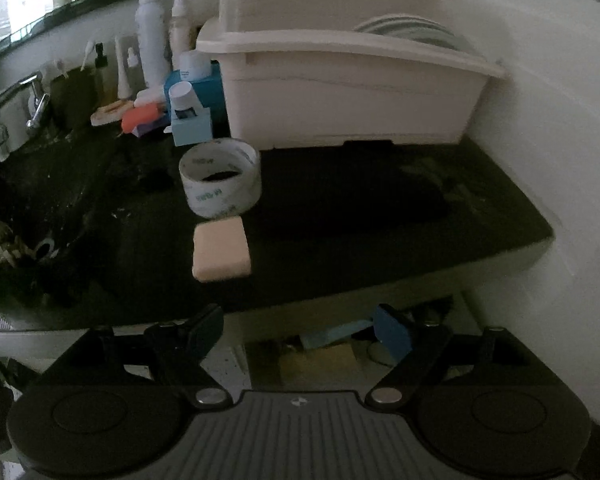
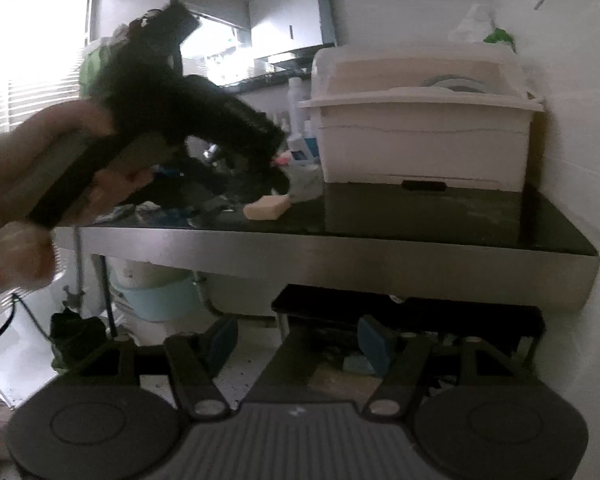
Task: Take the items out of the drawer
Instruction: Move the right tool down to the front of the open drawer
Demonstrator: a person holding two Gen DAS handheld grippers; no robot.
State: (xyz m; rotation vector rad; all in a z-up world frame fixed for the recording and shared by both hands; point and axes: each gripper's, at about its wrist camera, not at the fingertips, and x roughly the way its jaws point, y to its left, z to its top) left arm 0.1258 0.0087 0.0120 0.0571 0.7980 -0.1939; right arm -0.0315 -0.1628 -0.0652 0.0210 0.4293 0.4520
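Note:
My left gripper [image 1: 298,334] is open and empty, just in front of the dark countertop's [image 1: 380,216] front edge. On the counter lie a roll of tape [image 1: 220,182] and a pale soap bar [image 1: 221,254], ahead and left of it. Below the counter an open drawer [image 1: 332,344] shows a light blue item [image 1: 332,334] and dim clutter between the fingers. My right gripper [image 2: 298,342] is open and empty, lower down, facing the dark drawer [image 2: 408,316] under the counter edge [image 2: 340,256]. The left gripper and the hand holding it [image 2: 152,120] show blurred at upper left in the right wrist view. The soap bar [image 2: 267,207] shows there too.
A cream dish rack [image 1: 348,80] with plates stands at the back right against the white wall [image 1: 560,120]. Bottles, boxes and toiletries [image 1: 168,80] crowd the back left beside a faucet [image 1: 24,96]. A light blue basin [image 2: 160,296] and pipes stand under the counter.

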